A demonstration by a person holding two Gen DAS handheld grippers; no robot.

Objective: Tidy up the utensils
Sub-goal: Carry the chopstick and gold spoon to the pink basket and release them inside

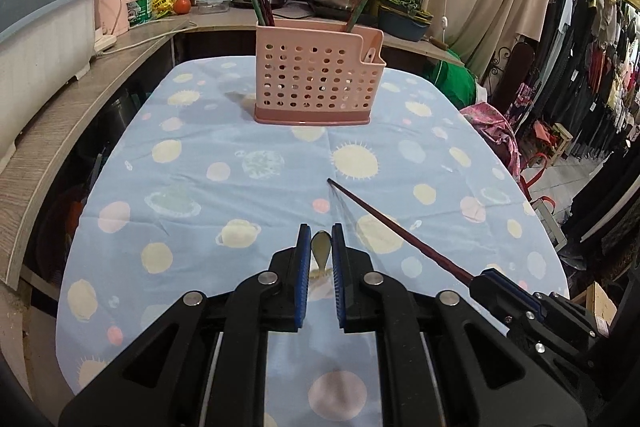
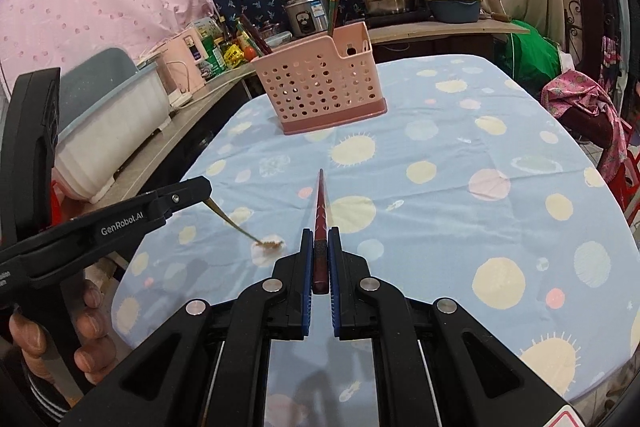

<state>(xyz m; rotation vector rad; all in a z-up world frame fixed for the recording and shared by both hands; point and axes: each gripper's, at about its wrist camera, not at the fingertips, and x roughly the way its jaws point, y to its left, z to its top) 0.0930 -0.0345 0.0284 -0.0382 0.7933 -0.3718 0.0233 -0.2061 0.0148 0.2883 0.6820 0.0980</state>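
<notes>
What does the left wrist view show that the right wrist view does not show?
Only the left wrist view shows the racks of hanging clothes on its right side.

Only the right wrist view shows the person's hand on the left gripper's handle, and the fork from the side, its tines touching the tablecloth.

Both views show the pink utensil basket with chopsticks standing in it, the left gripper shut on the fork, and the right gripper shut on a dark red chopstick.
</notes>
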